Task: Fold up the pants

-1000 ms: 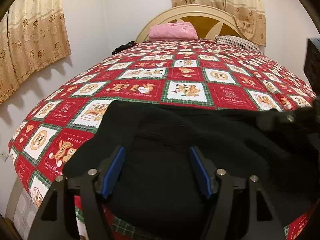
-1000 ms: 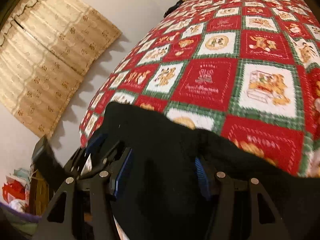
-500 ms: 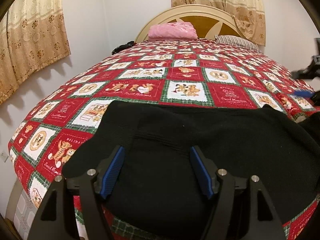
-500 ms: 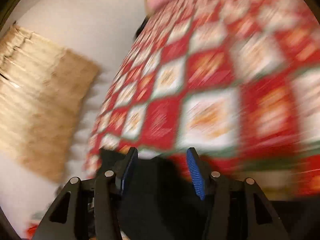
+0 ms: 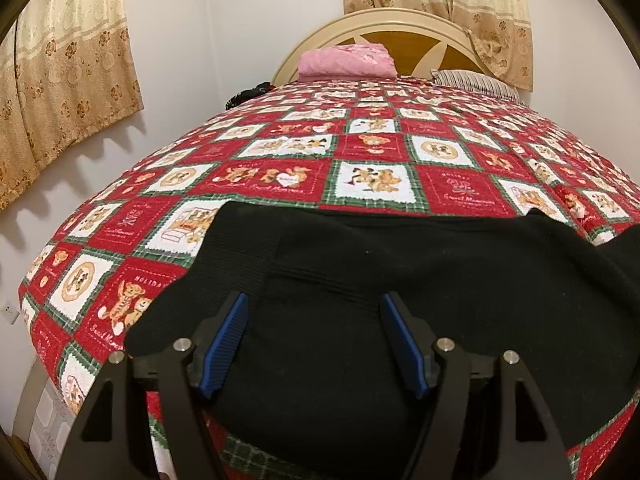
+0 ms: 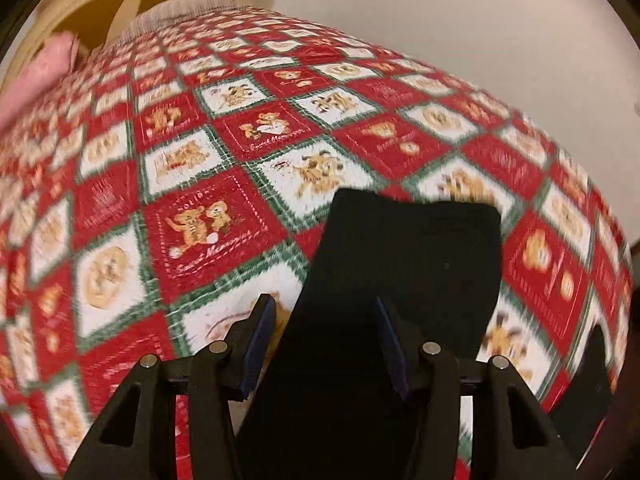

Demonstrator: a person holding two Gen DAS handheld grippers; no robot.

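Black pants (image 5: 400,280) lie flat across the near end of the bed, on a red, white and green patchwork quilt (image 5: 360,152). My left gripper (image 5: 314,320) is open and empty just above the waistband end of the pants. In the right wrist view a black pant leg (image 6: 408,264) runs away from me and ends in a straight hem. My right gripper (image 6: 324,324) is open and empty over that leg, with one blue pad (image 6: 260,340) past its left edge.
A folded pink blanket (image 5: 346,60) and a striped pillow (image 5: 476,82) lie at the beige headboard (image 5: 404,24). A dark item (image 5: 250,94) sits at the bed's far left edge. Curtains (image 5: 60,80) hang on the left wall.
My right gripper has swung from the waistband side to the leg end, and its view turned right. My left gripper has stayed in place, open.
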